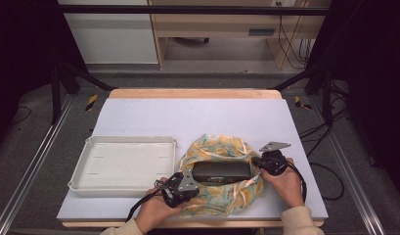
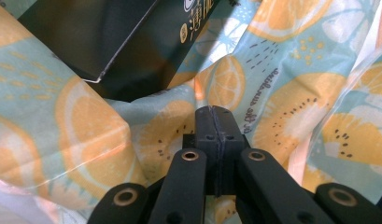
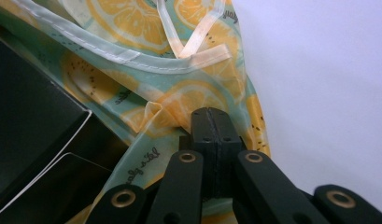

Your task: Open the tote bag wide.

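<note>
Centrally, a lemon-print bag [image 1: 222,174] lies near the table's front edge with a black box [image 1: 221,171] lying in its open mouth. The left gripper [image 1: 185,182] sits at the bag's left rim, its jaws pressed together over the fabric; the right gripper [image 1: 265,161] is at the right rim, jaws likewise together. A white tray [image 1: 123,164] rests just left of the bag on the pale tabletop [image 1: 188,117].

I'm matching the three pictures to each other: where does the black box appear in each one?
High view: black box lower centre, inside the open bag.
Left gripper view: top, left of centre.
Right gripper view: left edge.
Shared landmark: the orange-slice print bag around it.
</note>
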